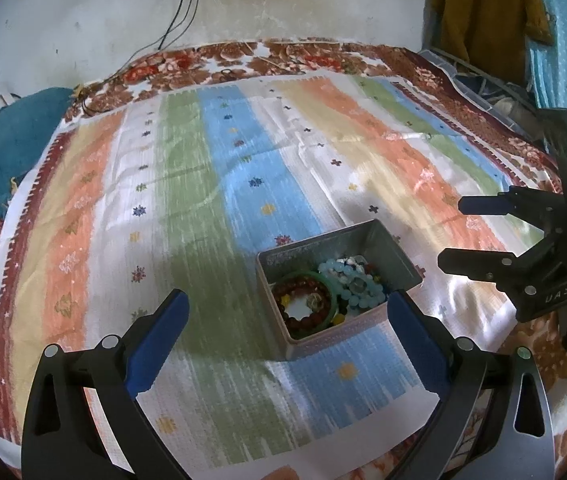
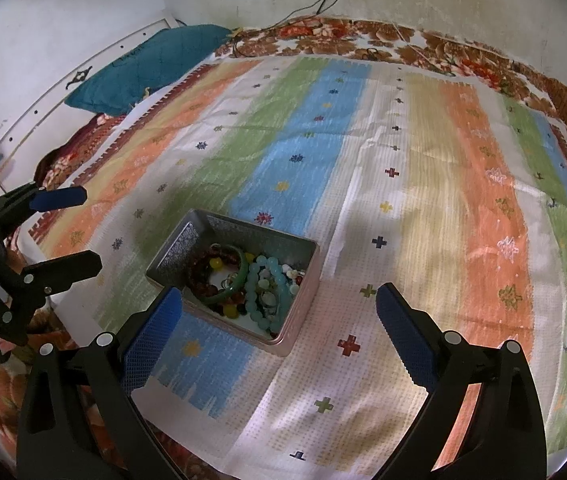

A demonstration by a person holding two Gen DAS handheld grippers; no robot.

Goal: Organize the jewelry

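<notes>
An open grey metal tin (image 1: 391, 250) (image 2: 187, 240) sits on the striped cloth. It holds jewelry: a green bangle (image 1: 333, 300) (image 2: 239, 280), a dark red bead bracelet (image 1: 297, 286) (image 2: 199, 270), and pale blue bead bracelets (image 1: 363, 284) (image 2: 267, 284). My left gripper (image 1: 287, 320) is open and empty, its right finger just in front of the tin's near right corner. My right gripper (image 2: 279, 312) is open and empty, its left finger by the tin's near left corner. The right gripper also shows in the left wrist view (image 1: 453, 234); the left gripper shows in the right wrist view (image 2: 83, 232).
The striped cloth (image 1: 219, 184) (image 2: 403, 160) covers a bed with a brown floral blanket (image 1: 283, 56) (image 2: 383, 40) beneath. A teal pillow (image 1: 7, 144) (image 2: 147, 64) lies at the far left. Cables (image 1: 183, 12) hang on the wall. Clothes (image 1: 483, 12) hang at the right.
</notes>
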